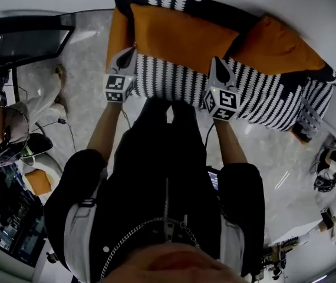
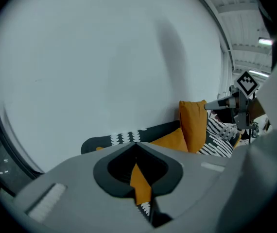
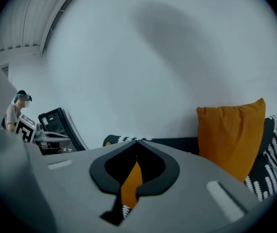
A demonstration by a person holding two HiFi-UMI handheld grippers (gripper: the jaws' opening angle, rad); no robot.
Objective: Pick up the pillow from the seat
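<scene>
Since the left gripper (image 1: 131, 52) has its jaws pressed together on nothing, hovering over the striped seat (image 1: 174, 82), and the right gripper (image 1: 220, 62) is closed up and empty too, neither can grab anything yet. The orange pillow (image 1: 283, 49) leans on the backrest around 2 o'clock from the right one. Going in closed would probably just shove it deeper or tip it over.

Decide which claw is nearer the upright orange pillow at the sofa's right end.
Right. The right claw is over the front of the seat, just left of the pillow; the left claw is farther left, near the seat's other end.
</scene>
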